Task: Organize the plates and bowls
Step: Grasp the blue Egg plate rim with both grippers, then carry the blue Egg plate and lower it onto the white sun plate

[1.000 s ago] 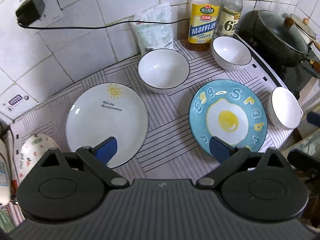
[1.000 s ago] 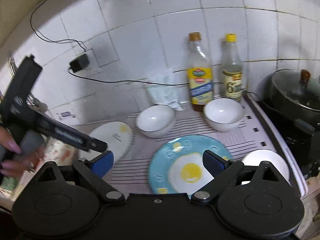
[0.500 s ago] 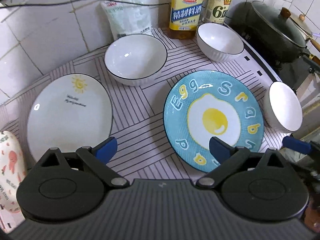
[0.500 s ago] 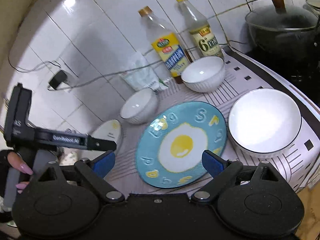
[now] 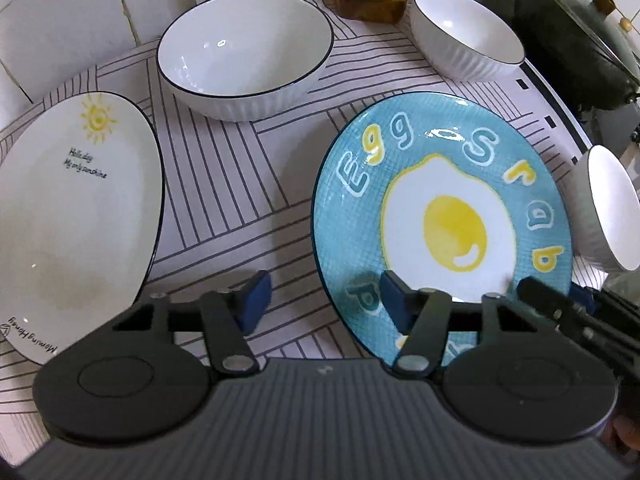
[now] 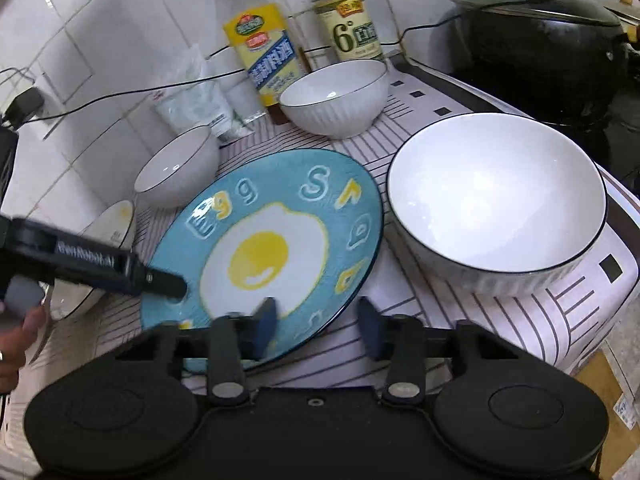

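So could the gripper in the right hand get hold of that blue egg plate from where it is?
Probably yes: the right gripper straddles the blue egg plate rim, jaws closing, nothing blocking.

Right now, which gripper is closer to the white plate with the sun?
Left. The left gripper sits just beside the sun plate; the right gripper is across the blue egg plate, farther away. Both sets of jaws are closing astride that plate's rim.

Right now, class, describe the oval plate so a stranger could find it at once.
Start at the striped mat below the white tiled wall. On its left end, beside the dark-rimmed white bowl, lies the oval white ceramic plate. Only it carries a small yellow sun and handwritten lettering.
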A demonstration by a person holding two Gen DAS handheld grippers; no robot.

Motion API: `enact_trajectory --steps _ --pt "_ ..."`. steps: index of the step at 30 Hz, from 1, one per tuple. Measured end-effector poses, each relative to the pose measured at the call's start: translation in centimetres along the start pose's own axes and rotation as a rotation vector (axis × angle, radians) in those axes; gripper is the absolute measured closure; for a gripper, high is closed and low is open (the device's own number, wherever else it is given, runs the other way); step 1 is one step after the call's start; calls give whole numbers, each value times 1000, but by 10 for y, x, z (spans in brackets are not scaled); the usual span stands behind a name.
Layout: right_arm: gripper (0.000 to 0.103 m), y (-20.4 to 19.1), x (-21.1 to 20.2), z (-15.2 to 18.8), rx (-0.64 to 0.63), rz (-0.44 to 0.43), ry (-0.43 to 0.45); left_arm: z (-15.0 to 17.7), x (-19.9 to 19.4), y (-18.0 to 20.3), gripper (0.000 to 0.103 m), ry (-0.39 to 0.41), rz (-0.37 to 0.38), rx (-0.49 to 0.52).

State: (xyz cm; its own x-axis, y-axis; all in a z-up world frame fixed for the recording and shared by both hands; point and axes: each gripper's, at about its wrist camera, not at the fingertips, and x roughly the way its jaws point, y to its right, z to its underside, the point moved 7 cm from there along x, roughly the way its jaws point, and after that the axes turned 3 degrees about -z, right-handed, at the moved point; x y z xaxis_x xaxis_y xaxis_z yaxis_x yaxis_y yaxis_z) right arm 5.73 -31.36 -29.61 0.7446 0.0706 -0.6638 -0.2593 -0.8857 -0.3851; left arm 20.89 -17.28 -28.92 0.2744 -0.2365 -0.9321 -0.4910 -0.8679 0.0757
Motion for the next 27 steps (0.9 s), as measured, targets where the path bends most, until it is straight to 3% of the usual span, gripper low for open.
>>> enact_trajectory --steps 1,4,10,18,23,27 --pt "77 2 0 -1 22 6 6 0 1 0 55 5 13 -6" --pt "80 8 0 -3 69 -1 18 -2 -1 4 76 24 57 -2" --pt "80 9 -1 -1 88 -10 40 -1 -1 7 75 68 61 32" --pt "83 22 -1 -1 165 -87 73 -3 2 6 72 81 63 -2" --pt "80 14 0 -3 103 -72 54 -2 -1 6 73 64 60 28" --pt "79 12 -1 -9 46 -86 -10 6 -12 7 73 54 58 90"
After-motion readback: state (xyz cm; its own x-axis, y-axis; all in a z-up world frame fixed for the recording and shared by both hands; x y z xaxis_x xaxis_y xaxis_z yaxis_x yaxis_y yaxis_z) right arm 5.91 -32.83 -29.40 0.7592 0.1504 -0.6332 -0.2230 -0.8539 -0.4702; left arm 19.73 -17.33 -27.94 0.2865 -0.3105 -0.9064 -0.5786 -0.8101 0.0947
